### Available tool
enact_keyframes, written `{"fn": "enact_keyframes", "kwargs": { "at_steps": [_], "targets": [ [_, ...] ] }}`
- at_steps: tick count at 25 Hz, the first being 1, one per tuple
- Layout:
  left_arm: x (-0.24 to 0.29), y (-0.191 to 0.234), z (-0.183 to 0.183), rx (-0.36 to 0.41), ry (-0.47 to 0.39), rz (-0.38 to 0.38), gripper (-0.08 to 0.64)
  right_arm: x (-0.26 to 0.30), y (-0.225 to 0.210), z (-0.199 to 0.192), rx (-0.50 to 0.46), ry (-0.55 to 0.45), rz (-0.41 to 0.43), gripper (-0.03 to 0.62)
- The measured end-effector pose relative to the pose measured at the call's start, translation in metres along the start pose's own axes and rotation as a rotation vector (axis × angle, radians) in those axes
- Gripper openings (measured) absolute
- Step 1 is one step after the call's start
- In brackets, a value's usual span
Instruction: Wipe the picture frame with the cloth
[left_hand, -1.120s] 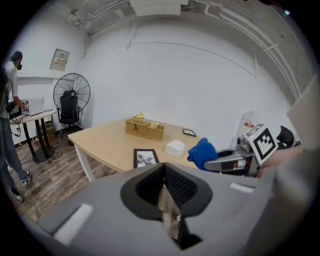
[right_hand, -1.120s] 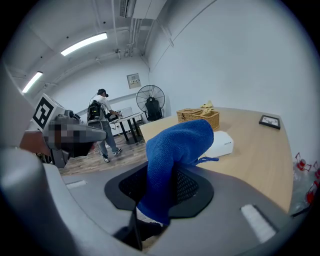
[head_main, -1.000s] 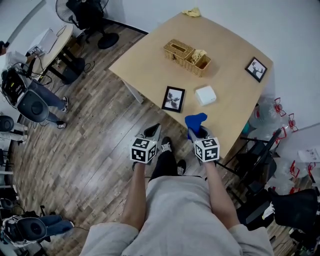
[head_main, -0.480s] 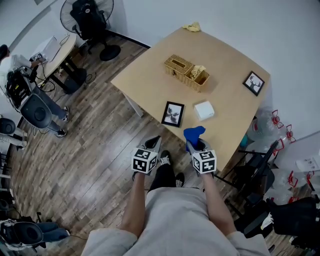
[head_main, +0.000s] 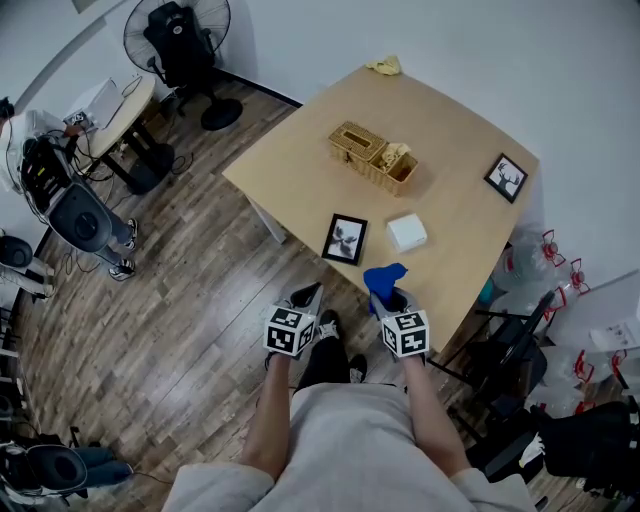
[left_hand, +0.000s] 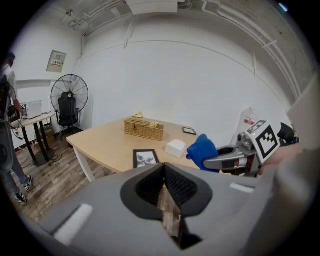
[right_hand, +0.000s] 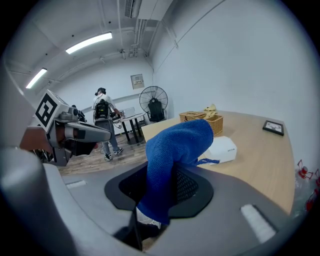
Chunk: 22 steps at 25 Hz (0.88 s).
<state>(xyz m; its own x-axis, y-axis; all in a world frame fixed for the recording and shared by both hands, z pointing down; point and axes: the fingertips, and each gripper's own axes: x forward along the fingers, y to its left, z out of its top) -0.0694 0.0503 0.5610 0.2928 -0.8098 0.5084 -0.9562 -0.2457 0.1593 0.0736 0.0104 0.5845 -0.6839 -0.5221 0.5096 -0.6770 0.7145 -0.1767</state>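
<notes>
Two grippers sit at the near edge of the table (head_main: 450, 120), and neither touches anything on it.

- **Left gripper** (head_main: 307, 293): its jaws are pressed together with nothing between them, clear in the left gripper view. It hangs over the wood floor (head_main: 200, 300), just off the table edge.
- **Picture frame** (head_main: 345, 239): black, lying flat on the table near that edge, a bit beyond the left gripper. Nothing is on it or touching it.
- **Right gripper** (head_main: 392, 298): its jaws pinch the blue cloth (head_main: 385, 279), which bunches up and flops forward over the jaw tips. The cloth is near the frame but apart from it.
- **White box** (head_main: 406, 232): just beside the frame on its right.
- **Wicker basket** (head_main: 372, 157): further back, mid-table.
- **Second frame** (head_main: 506, 177): small, at the far right edge, well apart from both grippers.

Progress, as a judgement: the cloth is in hand, so pickup is done, but wiping has not started because there is no cloth-to-frame contact. What's left is to bring the cloth onto the near frame and rub across the glass and border. The empty left gripper may be needed to steady the frame so it doesn't slide.
</notes>
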Motion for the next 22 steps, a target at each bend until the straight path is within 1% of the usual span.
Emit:
{"fn": "enact_keyframes", "kwargs": {
  "at_steps": [22],
  "targets": [
    [0.0029,-0.0038,0.0004,0.004,0.012,-0.009,0.052,-0.0024,-0.0027,0.001,-0.003,0.004,-0.004,0.104]
  ]
}}
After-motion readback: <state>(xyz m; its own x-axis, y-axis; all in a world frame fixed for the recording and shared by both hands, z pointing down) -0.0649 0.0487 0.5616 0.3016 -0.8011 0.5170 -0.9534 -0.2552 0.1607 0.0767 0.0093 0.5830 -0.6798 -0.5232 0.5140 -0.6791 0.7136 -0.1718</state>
